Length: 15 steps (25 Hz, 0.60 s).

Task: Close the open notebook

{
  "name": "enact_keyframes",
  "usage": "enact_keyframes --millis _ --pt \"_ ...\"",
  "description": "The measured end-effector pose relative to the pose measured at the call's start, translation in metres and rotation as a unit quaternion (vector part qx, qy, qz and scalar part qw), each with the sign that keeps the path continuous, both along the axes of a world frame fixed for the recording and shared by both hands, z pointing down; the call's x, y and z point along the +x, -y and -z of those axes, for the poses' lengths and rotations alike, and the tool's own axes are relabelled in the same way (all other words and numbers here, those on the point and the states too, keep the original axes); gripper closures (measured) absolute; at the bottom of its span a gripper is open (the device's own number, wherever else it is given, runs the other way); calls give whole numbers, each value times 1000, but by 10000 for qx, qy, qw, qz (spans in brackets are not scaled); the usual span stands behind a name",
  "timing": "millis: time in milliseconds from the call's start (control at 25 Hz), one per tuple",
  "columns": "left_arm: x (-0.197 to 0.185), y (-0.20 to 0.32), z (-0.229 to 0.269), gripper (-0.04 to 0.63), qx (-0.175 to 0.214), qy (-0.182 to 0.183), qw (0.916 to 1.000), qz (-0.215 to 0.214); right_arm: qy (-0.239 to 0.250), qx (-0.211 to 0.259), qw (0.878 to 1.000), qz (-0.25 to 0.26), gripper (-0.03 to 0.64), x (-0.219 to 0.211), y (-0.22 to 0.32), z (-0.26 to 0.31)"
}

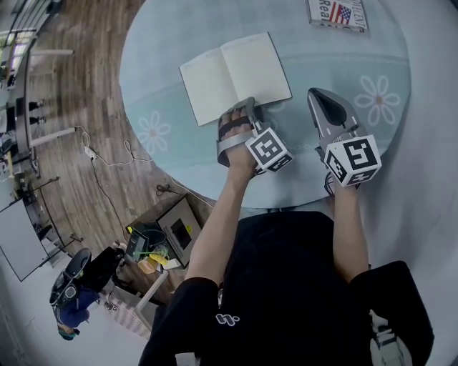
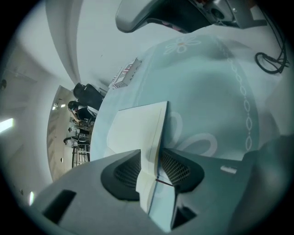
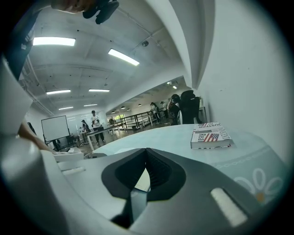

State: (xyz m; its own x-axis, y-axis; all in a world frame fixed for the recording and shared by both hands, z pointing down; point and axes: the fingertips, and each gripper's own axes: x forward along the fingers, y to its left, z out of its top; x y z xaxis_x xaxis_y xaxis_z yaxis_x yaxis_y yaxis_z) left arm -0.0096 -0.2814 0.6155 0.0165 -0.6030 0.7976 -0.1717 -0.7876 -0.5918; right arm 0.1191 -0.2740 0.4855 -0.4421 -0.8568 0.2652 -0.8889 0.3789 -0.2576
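The open notebook [image 1: 229, 75] lies flat with blank white pages on the round table [image 1: 358, 68], which has a pale blue flowered cloth. My left gripper [image 1: 241, 114] is at the notebook's near edge and points down at it. In the left gripper view its jaws [image 2: 149, 170] stand open on either side of the near end of the spine, where a red ribbon shows, and the pads do not press on the notebook [image 2: 133, 133]. My right gripper [image 1: 323, 100] hovers over bare cloth to the right of the notebook. Its fingertips [image 3: 147, 158] meet and hold nothing.
A closed book with a flag on its cover [image 1: 336, 13] lies at the table's far right edge [image 3: 210, 134]. The table's near rim runs just below both hands. On the wooden floor at the left are a white cable [image 1: 107, 154] and a cluttered cart [image 1: 154, 239].
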Motion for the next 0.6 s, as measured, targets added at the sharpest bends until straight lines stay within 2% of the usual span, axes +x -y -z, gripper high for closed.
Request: enact_keyframes --millis 240,360,480,600 --pt "-4 4 -5 460 50 154 9997 195 -17 32 10000 -53 603 7 -2 5" --pt "-3 1 -5 491 84 21 9994 322 -35 35 10000 -39 603 6 -3 6" --pt "-5 -3 1 540 239 -382 9971 605 -48 51 10000 8 604 3 -3 6" --pt "-15 -4 14 560 462 -1116 9849 1240 -58 65 9999 76 603 -2 -5 7"
